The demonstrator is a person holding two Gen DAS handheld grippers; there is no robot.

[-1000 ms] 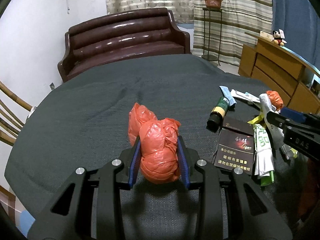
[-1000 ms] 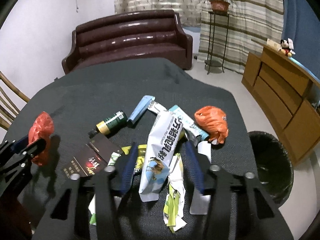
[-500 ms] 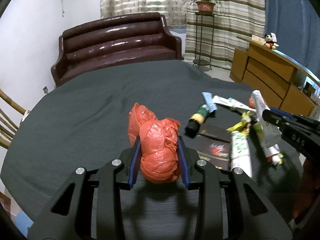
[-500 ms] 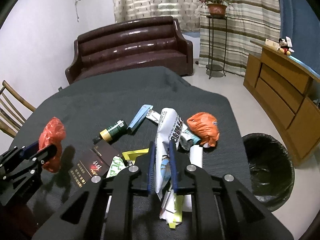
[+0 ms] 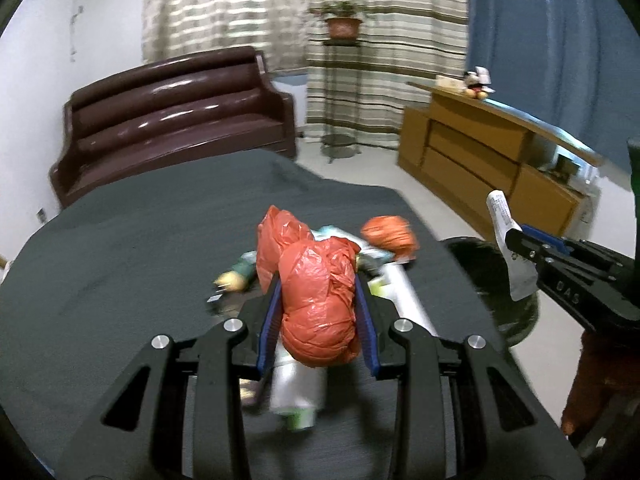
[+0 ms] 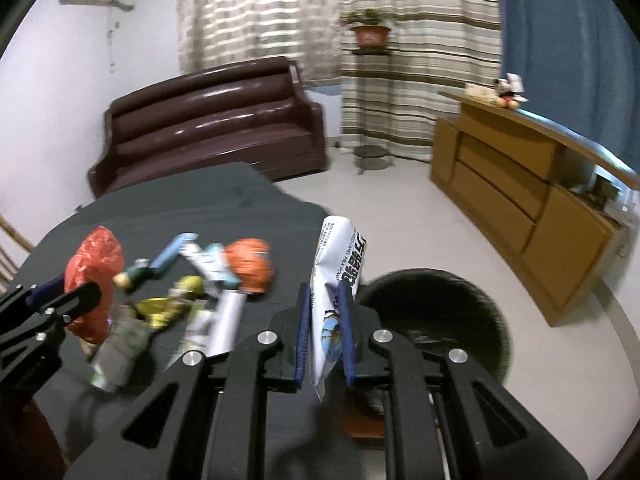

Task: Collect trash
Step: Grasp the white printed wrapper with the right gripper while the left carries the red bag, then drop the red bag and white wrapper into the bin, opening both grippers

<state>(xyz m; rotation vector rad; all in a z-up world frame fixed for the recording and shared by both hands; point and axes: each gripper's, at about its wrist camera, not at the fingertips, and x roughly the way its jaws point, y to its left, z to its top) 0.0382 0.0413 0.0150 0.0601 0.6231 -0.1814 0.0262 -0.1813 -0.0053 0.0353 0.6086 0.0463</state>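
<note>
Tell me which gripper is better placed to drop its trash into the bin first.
Right. The right gripper holds the white packet beside the black bin; the left gripper, holding the orange bag, is over the table.

brown sofa [image 6: 212, 120], potted plant [image 6: 370, 28], wooden sideboard [image 6: 520, 184]

Both claws, left claw [image 5: 318, 316] and right claw [image 6: 324, 334], have black skeletal frames with triangular cut-outs, round silver screws and blue ribbed pads; white lettering marks one side.
</note>
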